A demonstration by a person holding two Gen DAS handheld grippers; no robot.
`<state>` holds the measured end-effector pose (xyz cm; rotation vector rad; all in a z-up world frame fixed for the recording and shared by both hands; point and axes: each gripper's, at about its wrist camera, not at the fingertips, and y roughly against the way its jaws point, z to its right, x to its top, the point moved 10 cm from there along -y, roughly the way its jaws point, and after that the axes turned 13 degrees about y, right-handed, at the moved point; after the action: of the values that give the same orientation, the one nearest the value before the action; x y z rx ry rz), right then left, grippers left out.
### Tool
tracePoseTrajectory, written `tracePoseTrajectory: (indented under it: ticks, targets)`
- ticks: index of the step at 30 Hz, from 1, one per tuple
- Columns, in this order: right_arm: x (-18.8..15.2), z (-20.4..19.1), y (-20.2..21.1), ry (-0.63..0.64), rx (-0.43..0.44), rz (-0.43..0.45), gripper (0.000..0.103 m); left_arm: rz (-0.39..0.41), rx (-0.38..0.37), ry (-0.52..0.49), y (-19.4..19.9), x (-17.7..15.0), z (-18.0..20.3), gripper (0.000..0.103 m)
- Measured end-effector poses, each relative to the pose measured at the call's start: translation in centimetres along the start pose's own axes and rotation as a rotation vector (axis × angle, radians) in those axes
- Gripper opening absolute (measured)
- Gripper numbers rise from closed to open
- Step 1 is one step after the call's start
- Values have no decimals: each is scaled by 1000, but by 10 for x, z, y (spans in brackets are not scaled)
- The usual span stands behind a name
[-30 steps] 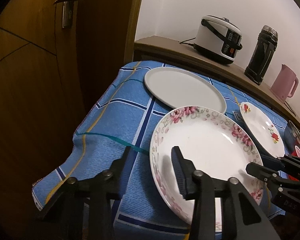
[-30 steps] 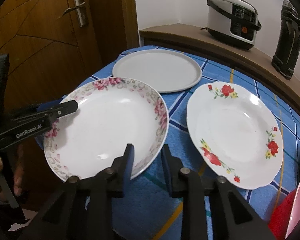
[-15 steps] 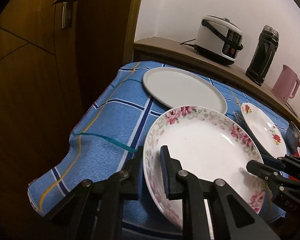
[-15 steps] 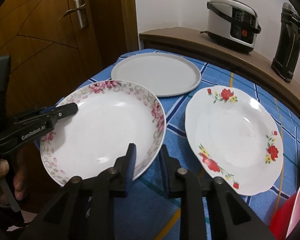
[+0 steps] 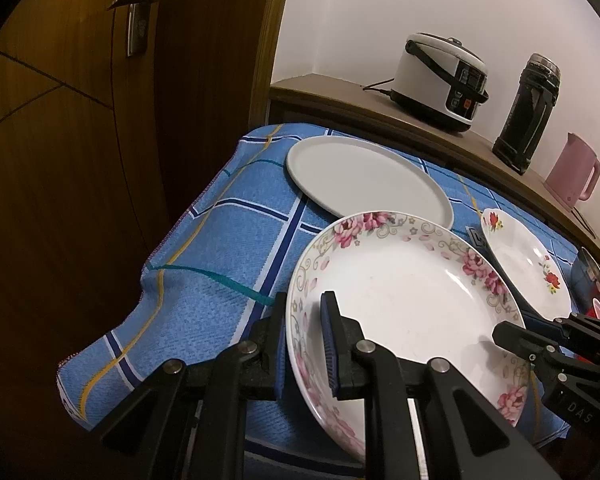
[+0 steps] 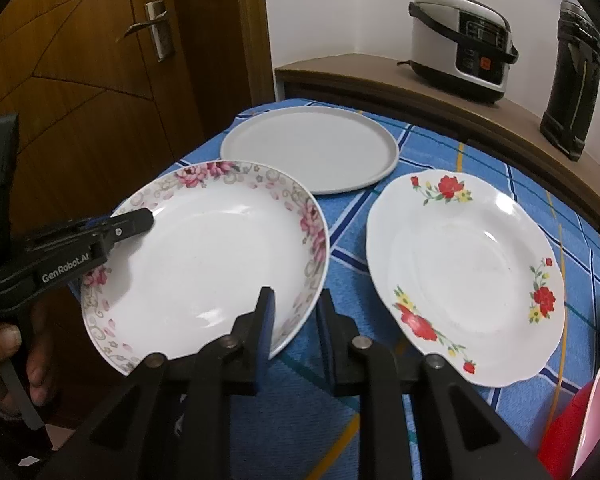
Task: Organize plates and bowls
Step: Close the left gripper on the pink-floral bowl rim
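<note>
A white deep plate with pink flowers point(image 5: 412, 300) point(image 6: 204, 264) is held between both grippers over the near left of the blue checked tablecloth point(image 5: 220, 248). My left gripper point(image 5: 304, 344) is shut on its left rim, one finger inside the plate and one outside. My right gripper point(image 6: 296, 316) pinches the near right rim in the same way. A white plate with red flowers point(image 6: 460, 272) lies to the right. A plain grey flat plate point(image 6: 308, 148) lies behind both.
A red and pink bowl point(image 6: 580, 412) sits at the near right corner. Behind the table, a wooden ledge holds a rice cooker point(image 6: 460, 44), a dark flask point(image 6: 572, 80) and a pink kettle point(image 5: 572, 172). A wooden door point(image 6: 80, 100) stands left. A person's hand point(image 6: 4, 352) holds the left gripper.
The left jaws went from wide open to shut on the pink-flowered plate's rim. The right jaws narrowed a little on the rim. Neither hand has shifted.
</note>
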<state>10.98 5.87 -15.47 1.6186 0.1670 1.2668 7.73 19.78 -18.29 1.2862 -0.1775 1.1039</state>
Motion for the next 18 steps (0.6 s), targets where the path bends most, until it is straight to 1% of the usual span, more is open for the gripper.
tracePoseTrajectory:
  ticks: [6, 18]
  targets:
    - [2, 1, 4, 0, -2, 13, 21, 8, -3, 6, 3, 3, 0, 17]
    - [14, 8, 21, -12, -30, 72, 21, 56, -21, -2, 16, 17, 12, 17]
